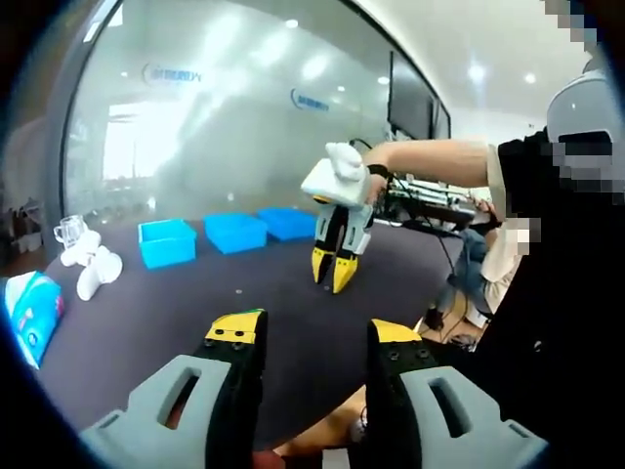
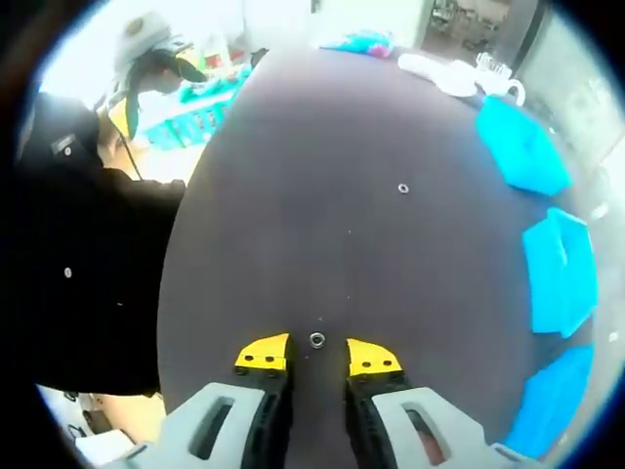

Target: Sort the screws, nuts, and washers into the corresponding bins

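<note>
Left gripper view. Left gripper (image 1: 314, 342): grey bodies, black jaws with yellow tips, held wide apart, nothing between them, above the table (image 1: 176, 322), a dark matte top. Right gripper (image 1: 332, 272) hangs tip-down over the table under a hand (image 1: 376, 181); jaws nearly together, and whether they touch the top is hard to tell. Three bins (image 1: 167, 242), blue, shallow, rectangular, in a row at the far edge; contents hidden by their walls. One tiny speck (image 1: 238, 290) on the table, too small to identify. White rounded objects (image 1: 90, 264) at left, form unclear; a blue-and-white pack (image 1: 34, 311) cut off at the rim.

Right gripper view. Right gripper (image 2: 316, 360): jaws a narrow gap apart, gripping nothing. A nut (image 2: 317, 339), small, metallic, ring-shaped, lies on the table (image 2: 293, 195) just beyond the tips, in line with the gap. A second ring piece (image 2: 403, 188) lies well apart, nearer the bins (image 2: 522, 147), which run along the right side, the nearest cut off. A person's dark sleeve (image 2: 88, 274) covers the left.
</note>
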### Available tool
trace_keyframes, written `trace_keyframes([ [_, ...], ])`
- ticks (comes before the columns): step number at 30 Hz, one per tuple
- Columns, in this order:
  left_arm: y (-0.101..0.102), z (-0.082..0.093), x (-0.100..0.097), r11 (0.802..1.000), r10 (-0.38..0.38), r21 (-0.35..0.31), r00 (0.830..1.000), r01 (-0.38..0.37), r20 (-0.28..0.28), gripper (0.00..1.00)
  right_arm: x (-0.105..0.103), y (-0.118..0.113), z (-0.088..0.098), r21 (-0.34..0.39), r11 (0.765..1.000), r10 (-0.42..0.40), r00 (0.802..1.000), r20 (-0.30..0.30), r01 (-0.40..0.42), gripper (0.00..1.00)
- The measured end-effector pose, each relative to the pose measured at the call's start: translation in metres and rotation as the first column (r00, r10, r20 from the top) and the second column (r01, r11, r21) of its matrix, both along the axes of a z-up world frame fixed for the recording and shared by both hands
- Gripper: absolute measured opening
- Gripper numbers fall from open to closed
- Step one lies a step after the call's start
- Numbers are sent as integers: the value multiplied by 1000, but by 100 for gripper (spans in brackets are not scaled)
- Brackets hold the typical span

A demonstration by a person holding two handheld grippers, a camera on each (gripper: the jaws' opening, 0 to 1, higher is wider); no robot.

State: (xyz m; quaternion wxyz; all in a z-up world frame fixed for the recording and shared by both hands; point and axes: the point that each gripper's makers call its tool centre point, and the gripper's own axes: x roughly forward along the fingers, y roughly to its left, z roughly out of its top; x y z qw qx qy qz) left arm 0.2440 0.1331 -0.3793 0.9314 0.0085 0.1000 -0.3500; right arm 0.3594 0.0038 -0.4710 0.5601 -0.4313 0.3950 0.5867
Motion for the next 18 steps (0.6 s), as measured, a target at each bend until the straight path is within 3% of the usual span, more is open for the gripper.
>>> trace_keyframes([
  [9, 2, -1, 1, 1000, 5, -8, 1000, -5, -4, 39, 1, 0, -2, -14, 1000, -16, 999, -30, 16, 13],
  [18, 2, -2, 1, 1000, 4, -11, 1000, -4, -7, 39, -5, 1, -2, -24, 1000, 6, 1000, -6, -7, 6],
])
